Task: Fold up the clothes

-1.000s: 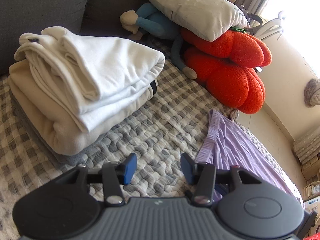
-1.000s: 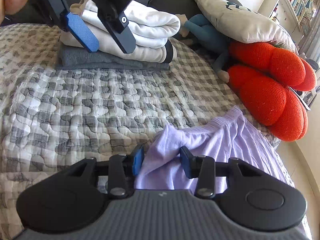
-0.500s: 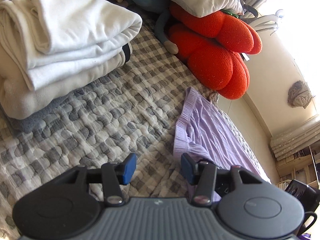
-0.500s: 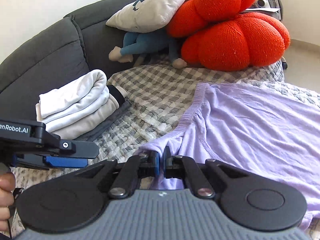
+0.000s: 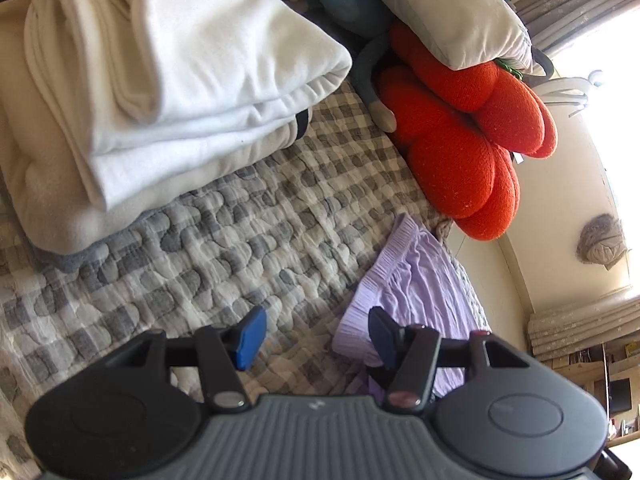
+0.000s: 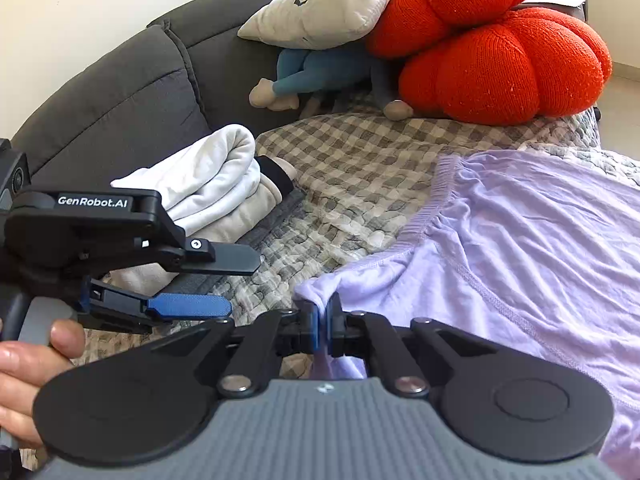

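A lilac garment point(image 6: 540, 240) lies spread on the checked quilt point(image 6: 360, 160); it also shows in the left wrist view point(image 5: 416, 280). My right gripper point(image 6: 323, 320) is shut on the garment's near corner. My left gripper point(image 5: 316, 334) is open and empty, just left of the garment's ribbed waistband; it also shows in the right wrist view point(image 6: 224, 280), held in a hand at the left. A stack of folded white and cream clothes point(image 5: 160, 92) sits at the back left point(image 6: 216, 184).
A red pumpkin-shaped cushion point(image 5: 472, 140) and a grey pillow point(image 5: 452, 12) lie at the quilt's far end, over a blue soft toy point(image 6: 316, 68). A dark grey sofa back point(image 6: 120, 100) stands behind the stack. The floor drops away to the right.
My right gripper stays shut on the lilac corner. My left gripper has moved back toward the folded stack, still open.
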Demonstrator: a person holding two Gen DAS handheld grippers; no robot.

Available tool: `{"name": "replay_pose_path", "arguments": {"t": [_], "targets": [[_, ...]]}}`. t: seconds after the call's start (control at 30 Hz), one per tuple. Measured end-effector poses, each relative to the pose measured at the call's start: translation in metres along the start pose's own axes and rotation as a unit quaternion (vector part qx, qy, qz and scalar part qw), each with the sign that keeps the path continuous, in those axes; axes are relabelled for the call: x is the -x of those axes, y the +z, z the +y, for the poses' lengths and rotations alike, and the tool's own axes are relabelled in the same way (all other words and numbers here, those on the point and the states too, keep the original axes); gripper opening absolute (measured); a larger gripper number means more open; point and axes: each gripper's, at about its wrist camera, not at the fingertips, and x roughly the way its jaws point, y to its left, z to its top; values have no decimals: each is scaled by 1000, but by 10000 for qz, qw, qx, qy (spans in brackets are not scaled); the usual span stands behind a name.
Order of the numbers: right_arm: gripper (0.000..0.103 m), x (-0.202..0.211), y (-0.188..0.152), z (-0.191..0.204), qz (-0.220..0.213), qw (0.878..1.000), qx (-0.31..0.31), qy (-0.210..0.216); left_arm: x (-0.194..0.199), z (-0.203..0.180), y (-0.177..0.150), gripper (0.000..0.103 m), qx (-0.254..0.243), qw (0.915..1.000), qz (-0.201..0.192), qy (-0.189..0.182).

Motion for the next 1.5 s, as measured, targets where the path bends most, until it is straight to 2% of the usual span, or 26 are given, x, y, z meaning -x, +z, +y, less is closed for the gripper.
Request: {"name": "replay_pose_path", "arguments": {"t": [0.1, 0.27, 0.37, 0.47, 0.6, 0.67, 0.7, 0.77, 0.93, 1.0, 1.03, 1.17, 1.2, 1.3, 1.37, 1.5], "targets": [[3, 0, -3, -3, 137, 9999, -19, -12, -5, 3, 3, 58, -149, 9998, 122, -33], [3, 2, -7, -4, 204, 9996, 179, -37, -15, 3, -4, 60, -10, 9992, 385, -77], [4, 4, -8, -4, 187, 9994, 285, -57, -27, -5, -16, 63, 23, 9972, 714, -207], [4, 7, -8, -6, 122, 9996, 261, -38, -32, -10, -21, 67, 115, 9972, 681, -277], [4, 4, -12, -1, 112, 9995, 279, 59, -41, -11, -17, 67, 380, 9962, 621, -473], [4, 2, -15, 5, 59, 9993, 371, 32, -43, -14, -21, 63, 341, 9951, 725, -587], [4, 0, -16, 8, 20, 9992, 407, 35, -44, -15, -21, 60, 263, 9957, 715, -528], [4, -1, -18, 13, -79, 9990, 422, 90, -45, -17, -21, 37, 108, 9967, 695, -408], [6, -9, -22, 26, -126, 9979, 643, -18, -50, -21, -23, 24, -281, 9975, 643, -109], [8, -11, -23, 25, -4, 9977, 674, -32, -52, -22, -21, 8, -453, 9974, 551, 58], [17, -10, -24, 24, 110, 9974, 718, 6, -53, -22, -19, 7, -490, 9973, 525, 147], [18, 10, -27, 24, 252, 9910, 1309, -92, -54, -14, -12, 7, -543, 9963, 528, 409], [22, 18, -26, 22, 215, 9895, 1421, -152, -54, -12, -11, 7, -560, 9961, 517, 449], [34, 46, -22, 0, 109, 9877, 1441, -592, -49, -10, -5, 7, -638, 9957, 405, 533], [34, 63, -21, -21, 107, 9874, 1294, -900, -45, -10, -1, 7, -704, 9955, 304, 560], [34, 97, -29, -53, 241, 9877, 1093, -1088, -42, -7, 4, 7, -729, 9952, 171, 633]]}}
